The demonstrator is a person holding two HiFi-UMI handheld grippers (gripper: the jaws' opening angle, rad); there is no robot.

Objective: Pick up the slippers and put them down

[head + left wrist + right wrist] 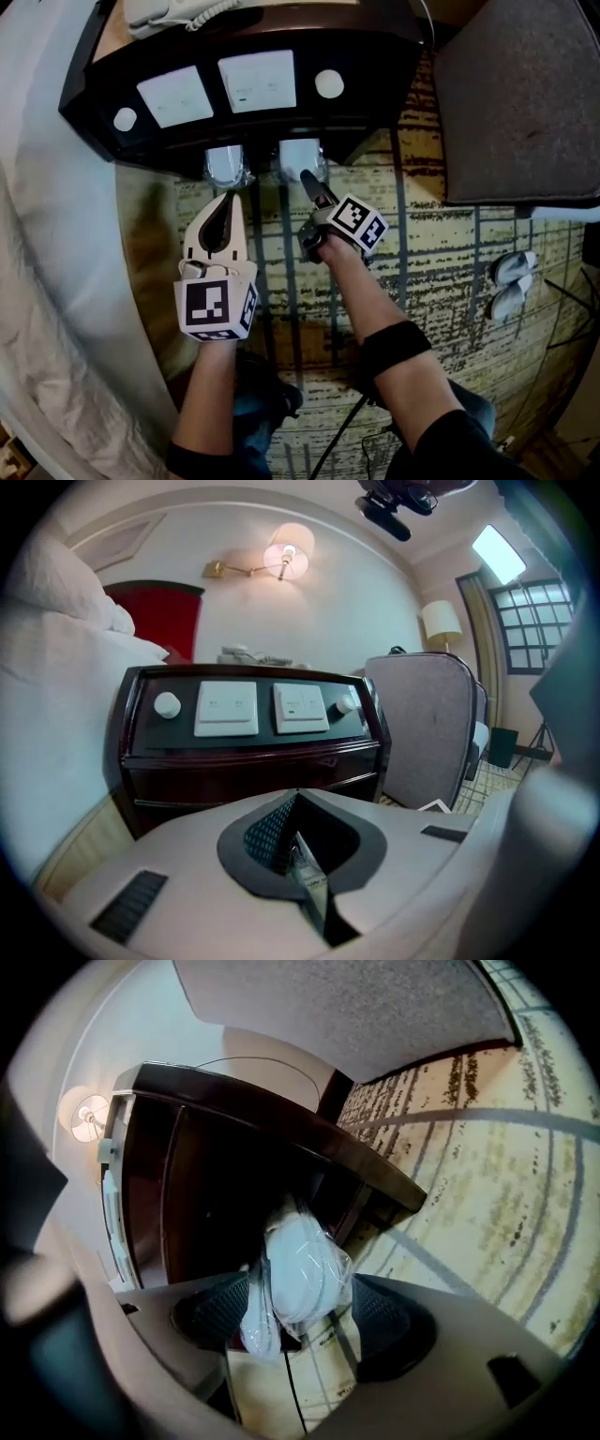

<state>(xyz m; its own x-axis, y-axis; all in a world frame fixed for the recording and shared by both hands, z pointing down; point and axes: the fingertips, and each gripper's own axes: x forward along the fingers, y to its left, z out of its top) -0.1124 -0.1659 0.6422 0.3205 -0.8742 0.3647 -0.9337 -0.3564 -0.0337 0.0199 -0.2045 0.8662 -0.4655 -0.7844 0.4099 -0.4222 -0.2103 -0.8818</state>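
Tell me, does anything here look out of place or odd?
Only mildly: what looks like a pair of white slippers lies on the carpet beside the grey chair, apart from the two plastic-wrapped slippers at the dark nightstand. Nothing looks spilled or broken.

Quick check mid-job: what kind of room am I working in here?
Most likely a hotel bedroom: a bed with white linen beside a dark bedside cabinet with built-in switch panels, a telephone on top, and plastic-wrapped slippers.
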